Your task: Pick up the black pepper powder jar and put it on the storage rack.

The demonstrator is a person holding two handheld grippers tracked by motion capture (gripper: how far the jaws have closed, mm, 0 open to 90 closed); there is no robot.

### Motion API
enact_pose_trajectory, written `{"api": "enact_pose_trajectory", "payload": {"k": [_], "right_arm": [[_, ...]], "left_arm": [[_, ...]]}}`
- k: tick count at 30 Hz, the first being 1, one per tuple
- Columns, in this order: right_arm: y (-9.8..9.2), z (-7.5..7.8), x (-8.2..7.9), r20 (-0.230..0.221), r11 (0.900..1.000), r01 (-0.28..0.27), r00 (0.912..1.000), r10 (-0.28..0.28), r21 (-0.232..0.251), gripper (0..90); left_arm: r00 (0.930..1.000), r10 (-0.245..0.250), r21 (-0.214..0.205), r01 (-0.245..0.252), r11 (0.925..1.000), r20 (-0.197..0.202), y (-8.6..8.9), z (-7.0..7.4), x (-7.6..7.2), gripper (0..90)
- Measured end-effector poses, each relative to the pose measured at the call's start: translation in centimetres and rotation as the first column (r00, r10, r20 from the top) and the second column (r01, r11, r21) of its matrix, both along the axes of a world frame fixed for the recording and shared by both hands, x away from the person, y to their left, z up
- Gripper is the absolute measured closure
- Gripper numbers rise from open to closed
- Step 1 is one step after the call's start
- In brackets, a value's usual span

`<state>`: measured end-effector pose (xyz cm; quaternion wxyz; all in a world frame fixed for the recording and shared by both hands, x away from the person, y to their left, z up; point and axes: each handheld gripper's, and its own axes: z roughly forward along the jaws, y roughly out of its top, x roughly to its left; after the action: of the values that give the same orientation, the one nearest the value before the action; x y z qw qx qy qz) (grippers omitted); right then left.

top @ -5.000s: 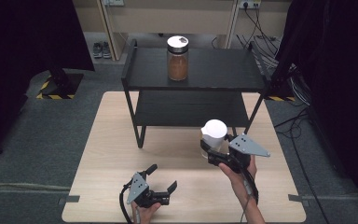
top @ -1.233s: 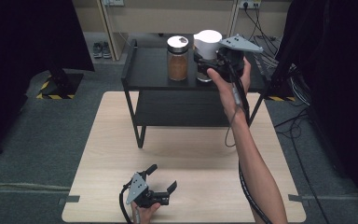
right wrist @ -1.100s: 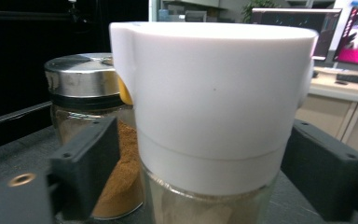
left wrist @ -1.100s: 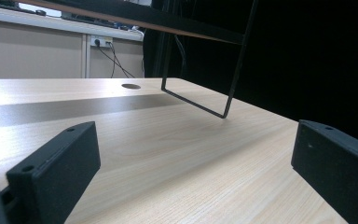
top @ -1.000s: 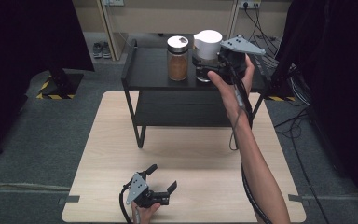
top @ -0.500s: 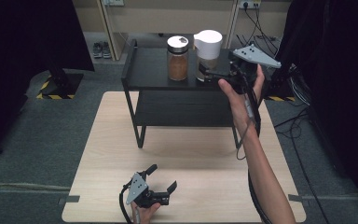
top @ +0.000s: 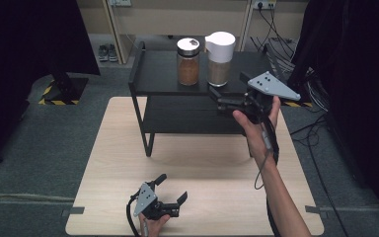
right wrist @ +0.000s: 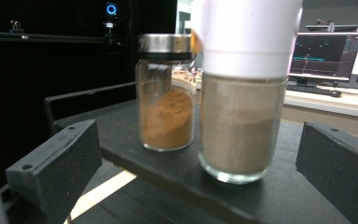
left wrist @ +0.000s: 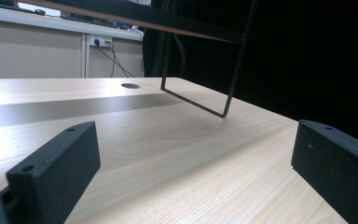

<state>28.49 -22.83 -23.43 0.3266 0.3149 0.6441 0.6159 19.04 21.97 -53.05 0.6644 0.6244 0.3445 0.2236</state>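
table: light wood tabletop (top: 197, 163), bare around the rack feet
rack: black two-tier metal shelf (top: 158, 74) at the table's far side; both jars stand on its top tier
white-lid jar: glass jar with tall white cap (top: 219, 59), pale brown powder inside, upright on the top tier's right half, just beside the other jar (small gap visible in the right gripper view)
steel-lid jar: glass jar with metal lid (top: 188, 61), reddish-brown powder, upright, left of the white-lid jar
right gripper: (top: 214, 98) held just in front of the shelf edge, pointing at the white-lid jar; jaws have just been opening, now wide apart, nothing between the pads, jar free
left gripper: (top: 172, 190) low on the table's near edge, jaws spread, nothing between them
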Motion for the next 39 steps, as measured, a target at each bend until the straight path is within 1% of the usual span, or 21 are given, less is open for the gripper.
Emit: {"api": "enact_pose_trajectory", "payload": {"k": [8,15,24,29,32,35,39], "right_arm": [[-0.4,-1.5,-0.7,-0.009,0.9998,-0.014,0.9999,0.014,0.011,0.4],[-0.5,-2.9,-1.5,-0.003,0.9998,-0.020,0.9998,0.020,-0.004,0.4],[-1.1,-5.3,-2.8,0.000,0.9985,-0.052,0.9987,0.052,0.015,0.4],[-1.2,-6.9,-3.5,-0.005,0.9981,-0.060,0.9982,0.060,0.017,0.4],[-1.2,-8.3,-3.9,-0.016,0.9981,-0.062,0.9979,0.062,0.002,0.4],[-1.2,-9.4,-4.0,-0.031,0.9979,-0.064,0.9975,0.064,-0.004,0.4],[-1.4,-11.0,-4.1,-0.046,0.9980,-0.063,0.9969,0.063,0.006,0.4]], "left_arm": [[1.0000,0.000,-0.001,0.000,1.0000,-0.001,0.0,0.0,0.0,0.5],[1.0000,0.000,-0.001,0.000,1.0000,0.000,0.0,0.0,0.0,0.5],[1.0000,-0.001,0.000,0.001,1.0000,0.000,0.0,0.0,0.0,0.5],[1.0000,0.000,0.000,0.000,1.0000,-0.001,0.0,0.0,0.0,0.5],[1.0000,0.000,0.001,0.000,1.0000,-0.002,0.0,0.0,0.0,0.5],[1.0000,-0.001,0.001,0.001,1.0000,-0.002,0.0,0.0,0.0,0.5],[1.0000,0.000,0.001,0.000,1.0000,-0.003,0.0,0.0,0.0,0.5]]}}
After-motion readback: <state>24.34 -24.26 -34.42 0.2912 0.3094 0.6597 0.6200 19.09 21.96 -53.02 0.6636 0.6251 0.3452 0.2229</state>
